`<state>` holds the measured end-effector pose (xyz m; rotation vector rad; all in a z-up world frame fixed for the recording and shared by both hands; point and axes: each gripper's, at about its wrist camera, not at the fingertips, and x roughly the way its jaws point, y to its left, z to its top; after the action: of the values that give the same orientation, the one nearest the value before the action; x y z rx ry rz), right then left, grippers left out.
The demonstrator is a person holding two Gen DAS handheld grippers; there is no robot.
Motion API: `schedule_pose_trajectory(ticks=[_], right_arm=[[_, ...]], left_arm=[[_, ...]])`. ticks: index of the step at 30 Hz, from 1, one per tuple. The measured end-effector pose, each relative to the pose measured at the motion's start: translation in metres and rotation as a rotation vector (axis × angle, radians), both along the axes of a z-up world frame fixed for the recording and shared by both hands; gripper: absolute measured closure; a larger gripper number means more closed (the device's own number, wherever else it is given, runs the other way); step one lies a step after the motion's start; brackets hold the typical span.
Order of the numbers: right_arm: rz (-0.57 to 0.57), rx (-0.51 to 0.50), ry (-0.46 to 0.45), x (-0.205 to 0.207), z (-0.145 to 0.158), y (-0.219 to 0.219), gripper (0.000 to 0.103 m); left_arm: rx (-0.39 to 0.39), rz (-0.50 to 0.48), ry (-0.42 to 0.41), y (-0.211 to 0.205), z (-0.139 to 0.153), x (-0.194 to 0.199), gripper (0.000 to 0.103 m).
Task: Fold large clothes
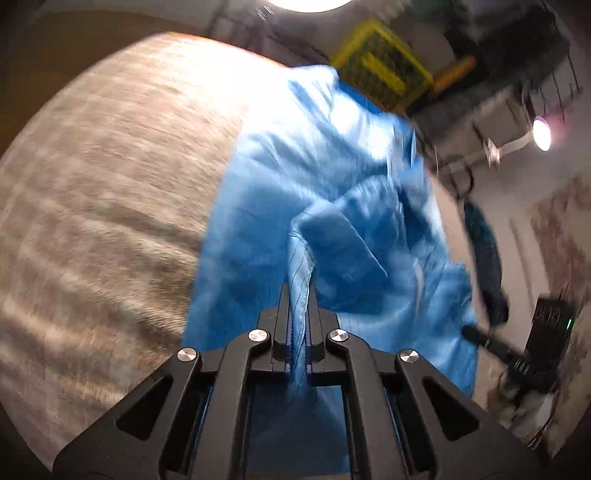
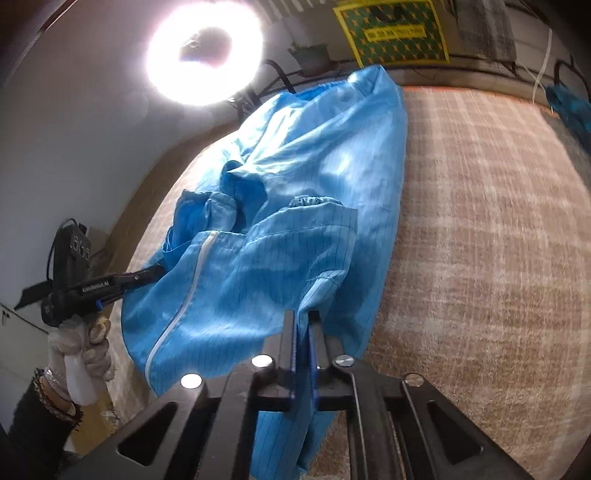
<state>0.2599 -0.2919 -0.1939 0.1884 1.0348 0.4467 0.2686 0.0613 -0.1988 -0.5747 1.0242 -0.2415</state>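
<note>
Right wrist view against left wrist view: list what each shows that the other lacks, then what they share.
Only the right wrist view shows the garment's white zipper, the gloved hand that carries the left tool, and the ring light in full.

Only the left wrist view shows a small round lamp on the wall at the right.

Both show the blue garment on the beige plaid cloth, each tool pinching a fold of it, the right tool included, and the yellow-bordered sign beyond.
</note>
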Motion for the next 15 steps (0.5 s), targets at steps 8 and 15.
schedule_pose_trajectory(ticks=[8, 15], right_arm=[[0.022, -0.096, -0.030, 0.001, -0.009, 0.015, 0.102], [0.023, -0.131, -0.061, 0.001, 0.003, 0.014, 0.087]], left_arm=[[0.028, 0.140, 0.058, 0.023, -0.019, -0.009, 0.085], [0.254, 0.085, -0.163, 0.001, 0.037, -0.024, 0.080]])
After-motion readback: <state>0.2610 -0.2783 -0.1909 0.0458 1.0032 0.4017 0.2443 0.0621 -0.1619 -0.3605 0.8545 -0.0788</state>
